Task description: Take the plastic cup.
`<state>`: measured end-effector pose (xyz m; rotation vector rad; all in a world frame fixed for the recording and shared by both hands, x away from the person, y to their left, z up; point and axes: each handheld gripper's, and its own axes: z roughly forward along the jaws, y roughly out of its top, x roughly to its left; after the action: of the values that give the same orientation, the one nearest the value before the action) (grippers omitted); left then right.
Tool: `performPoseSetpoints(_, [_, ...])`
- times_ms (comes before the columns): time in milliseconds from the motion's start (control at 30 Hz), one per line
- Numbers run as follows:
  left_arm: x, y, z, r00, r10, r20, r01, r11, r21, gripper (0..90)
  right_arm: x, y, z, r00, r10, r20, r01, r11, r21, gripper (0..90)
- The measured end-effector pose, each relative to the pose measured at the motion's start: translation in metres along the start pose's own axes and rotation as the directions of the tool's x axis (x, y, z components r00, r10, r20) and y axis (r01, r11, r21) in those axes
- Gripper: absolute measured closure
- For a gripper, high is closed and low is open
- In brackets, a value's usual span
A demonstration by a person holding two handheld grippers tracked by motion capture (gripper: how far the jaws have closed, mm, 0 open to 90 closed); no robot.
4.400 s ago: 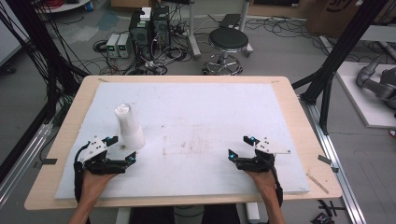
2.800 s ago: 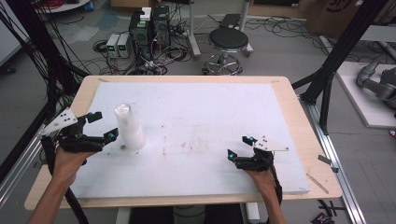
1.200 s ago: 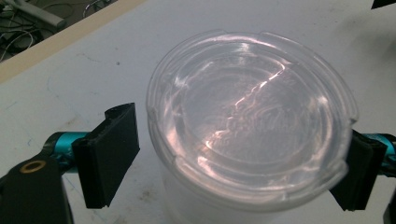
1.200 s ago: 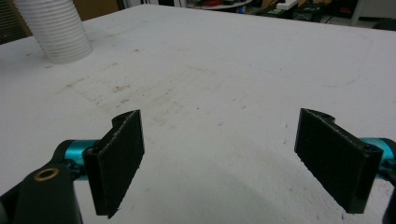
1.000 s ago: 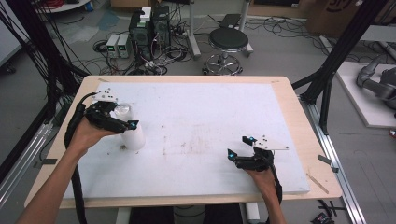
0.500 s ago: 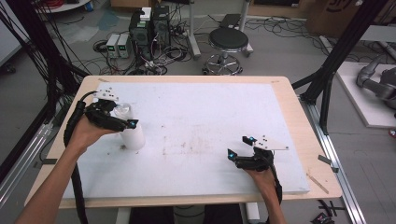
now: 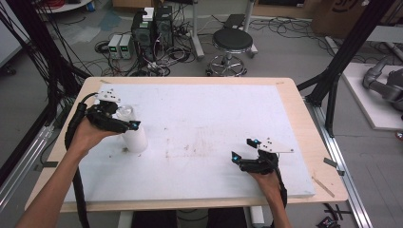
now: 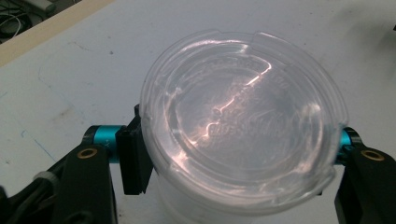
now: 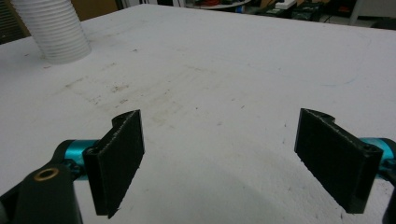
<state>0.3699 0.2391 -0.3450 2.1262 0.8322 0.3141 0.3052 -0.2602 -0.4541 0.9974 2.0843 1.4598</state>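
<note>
The lid (image 8: 243, 121) hides the cup body and the right pad's contact in the left gripper view. The cup (image 9: 52, 29) top is cropped in the right gripper view.

light: bright, even, from overhead | shadows: soft, short beside the white ribbed paper cup (image 7: 135, 138) on the white tabletop board (image 7: 204, 118) | glare: streaks on the clear round plastic lid (image 8: 243, 116) | blur: black jaw pads soft close up; high view slightly grainy
</note>
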Motion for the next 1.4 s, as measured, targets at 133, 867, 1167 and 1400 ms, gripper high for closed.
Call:
performPoseSetpoints(133, [-0.001,0.004,-0.004,1.0,0.006,-0.003,-0.006,1.0,-0.007,34.6,0.0,0.0,0.0,1.0,0.0,0.001,0.0,1.0,0.0,15.8])
performPoseSetpoints(867, [-0.02,0.072,-0.083,0.9958,0.079,-0.045,-0.084,0.9885,-0.126,35.3,0.001,0.0,0.0,1.0,0.002,-0.001,-0.002,1.0,-0.002,15.8])
performPoseSetpoints(1167, [-0.034,0.07,-0.089,0.9934,0.114,0.014,-0.108,0.9718,-0.21,35.3,0.0,0.0,0.0,1.0,0.001,0.0,-0.001,1.0,-0.004,15.8])
performPoseSetpoints(1400, [-0.069,0.058,-0.078,0.9744,0.189,0.122,-0.141,0.9371,-0.319,35.3,0.001,0.0,0.0,1.0,-0.003,0.001,0.003,1.0,-0.003,15.8])
